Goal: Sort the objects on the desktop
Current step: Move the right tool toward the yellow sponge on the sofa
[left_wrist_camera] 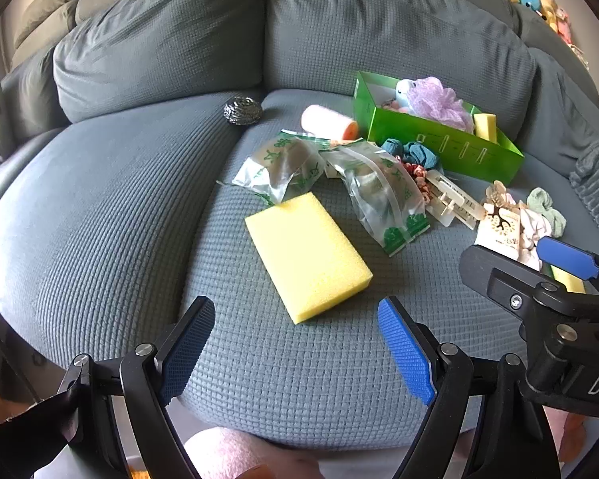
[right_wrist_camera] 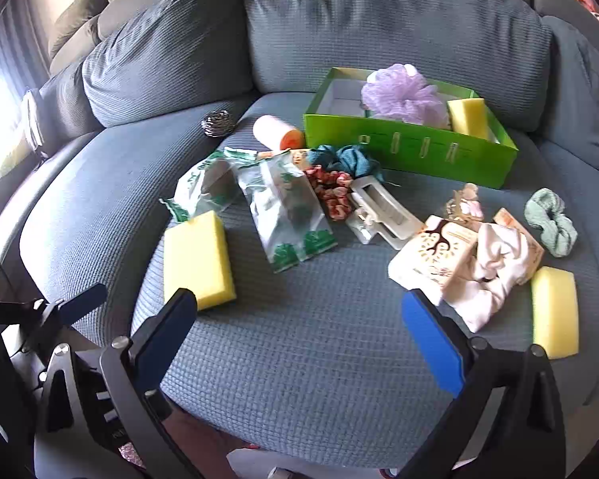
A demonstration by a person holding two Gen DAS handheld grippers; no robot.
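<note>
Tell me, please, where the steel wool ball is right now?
The steel wool ball sits at the back of the sofa seat, left of the pink roll, apart from it, in both views.

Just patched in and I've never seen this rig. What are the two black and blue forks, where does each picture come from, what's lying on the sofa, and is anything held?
No robot arm here: a person holds one pair of tongs in each hand, each with a camera looking along its fingers. One picture looks over the left tongs, the other over the right tongs. Both are open and hold nothing. On the grey sofa seat lie a yellow sponge, two clear bags with green print, scrunchies, a white hair clip and a second sponge. The green box behind them already holds a purple mesh puff and a third sponge.
</note>
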